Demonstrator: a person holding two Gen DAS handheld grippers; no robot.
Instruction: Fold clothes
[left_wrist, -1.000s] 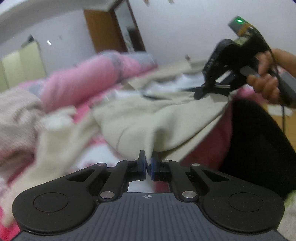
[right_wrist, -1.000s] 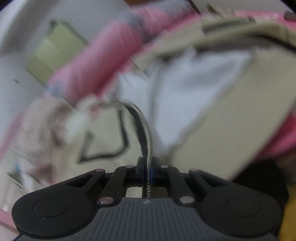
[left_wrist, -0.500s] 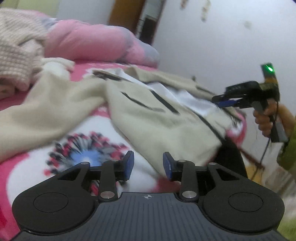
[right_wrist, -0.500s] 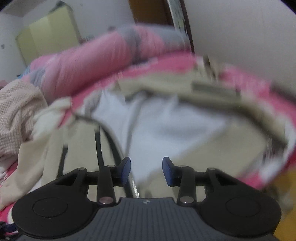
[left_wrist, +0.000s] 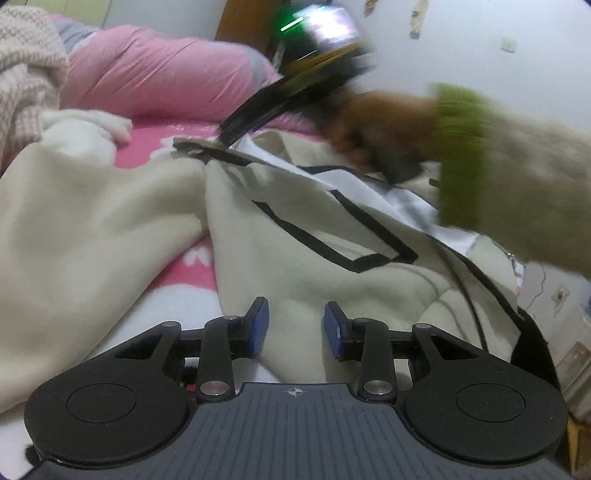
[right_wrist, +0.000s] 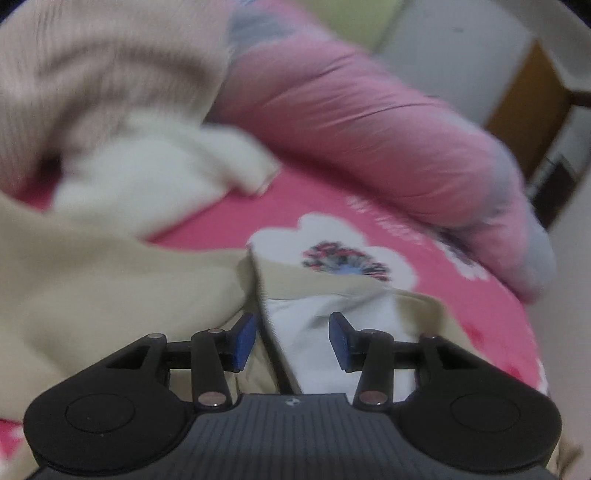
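A cream jacket (left_wrist: 303, 236) with black trim and white lining lies spread on the pink bed. My left gripper (left_wrist: 295, 328) is open just above the jacket's near edge, its blue pads clear of the cloth. In the left wrist view my right gripper (left_wrist: 236, 125) is a blur over the jacket's far collar end, held by a hand (left_wrist: 373, 122) in a green-cuffed sleeve. In the right wrist view the right gripper (right_wrist: 292, 339) hangs over the jacket (right_wrist: 110, 280) and its white lining (right_wrist: 310, 332). Its jaws are opening and grip nothing.
A rolled pink duvet (left_wrist: 159, 77) lies along the far side of the bed. A knitted beige sweater (right_wrist: 92, 62) and a white fleecy garment (right_wrist: 155, 166) sit at the left. The flowered pink sheet (right_wrist: 332, 206) shows between them. A wall and a brown door (right_wrist: 528, 85) stand behind.
Both grippers were shut on the jacket and have let go and opened. The right gripper has rolled and swung fast across the jacket to its far end. The left has shifted along the near edge.
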